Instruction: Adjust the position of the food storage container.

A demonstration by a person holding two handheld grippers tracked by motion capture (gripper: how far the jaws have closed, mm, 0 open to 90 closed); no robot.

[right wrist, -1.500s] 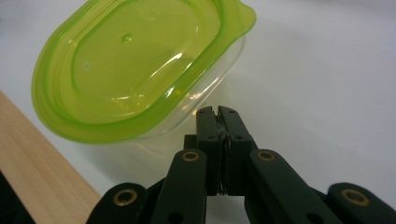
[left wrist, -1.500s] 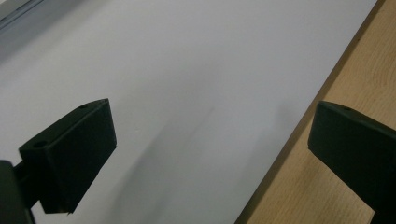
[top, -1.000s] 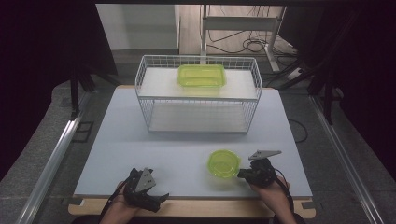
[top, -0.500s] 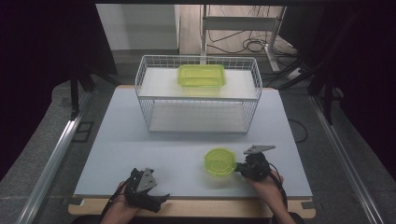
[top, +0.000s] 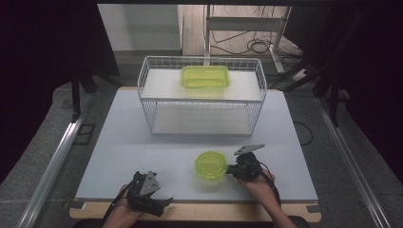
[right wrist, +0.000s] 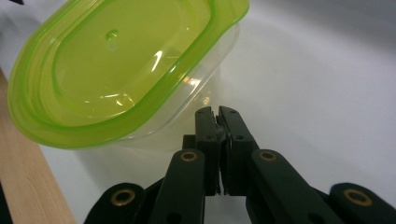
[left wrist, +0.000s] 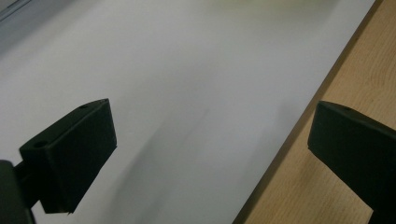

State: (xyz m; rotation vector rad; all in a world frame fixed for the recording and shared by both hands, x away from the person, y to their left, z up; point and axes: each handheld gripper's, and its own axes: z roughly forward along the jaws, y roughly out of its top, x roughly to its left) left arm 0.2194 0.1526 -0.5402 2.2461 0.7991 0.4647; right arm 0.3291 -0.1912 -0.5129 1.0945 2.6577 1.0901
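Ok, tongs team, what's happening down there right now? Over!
Right tongs shut, tips against the round green tub, not gripping it. Left tongs open, resting at the table's near edge. Nothing in the way.

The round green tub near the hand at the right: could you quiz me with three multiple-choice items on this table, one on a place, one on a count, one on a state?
1. Where does the rectangular green container sit?
A. on the wire rack's top shelf
B. on the floor
C. in a person's hand

2. How many green containers are in sight?
A. one
B. two
C. four

3. How do the right gripper's jaws stand?
A. wide apart
B. clamped around the rack
C. shut together, nothing between them

Answers: 1 A, it lies on top of the wire rack in the high view. 2 B, that one plus the round container on the table. 3 C, the right gripper view shows the jaws meeting beside the round container's wall.
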